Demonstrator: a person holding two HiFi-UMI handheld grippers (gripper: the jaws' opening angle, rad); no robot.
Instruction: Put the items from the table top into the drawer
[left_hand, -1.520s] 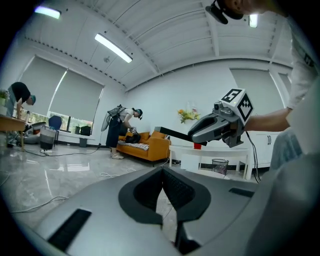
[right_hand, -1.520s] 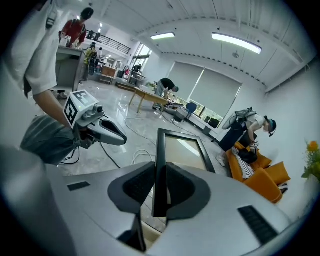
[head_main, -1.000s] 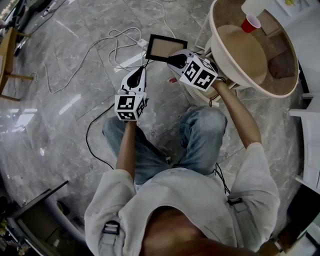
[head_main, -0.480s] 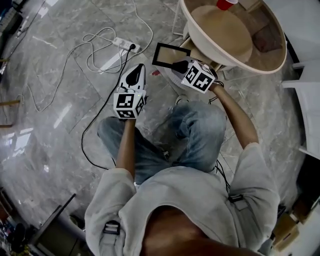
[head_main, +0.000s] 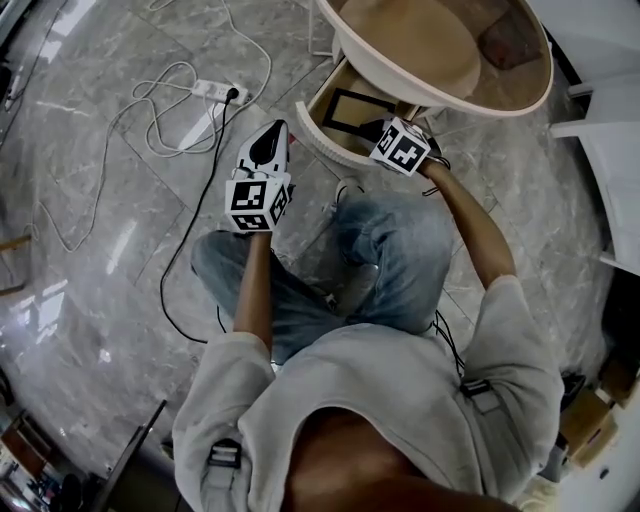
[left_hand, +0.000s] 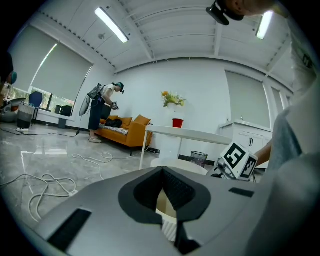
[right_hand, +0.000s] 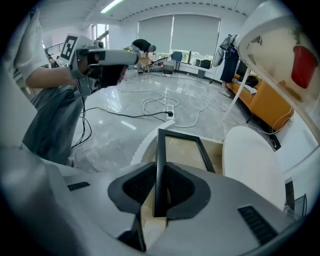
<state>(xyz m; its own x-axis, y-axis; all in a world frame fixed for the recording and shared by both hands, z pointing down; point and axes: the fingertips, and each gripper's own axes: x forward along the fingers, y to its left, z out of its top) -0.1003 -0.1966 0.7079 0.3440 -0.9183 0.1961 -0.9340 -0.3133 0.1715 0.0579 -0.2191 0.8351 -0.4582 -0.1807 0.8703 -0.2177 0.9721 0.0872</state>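
Head view: the right hand-held gripper (head_main: 385, 130) held the picture frame (head_main: 358, 112) at the open drawer (head_main: 322, 138) under the round bench (head_main: 445, 88) — frame low in the drawer mouth, not yet let go. The left hand-held gripper (head_main: 272, 138) hung apart from the drawer, above the floor.

Left gripper view: its jaws were pressed together with nothing between them. A red cup (left_hand: 177, 122) stood on the bench top.

Right gripper view: the jaws were clamped on the frame's black edge, with the frame tilted down into the drawer.

Progress, as judged — one item nearly stowed, release pending, and the cup at least left to move.
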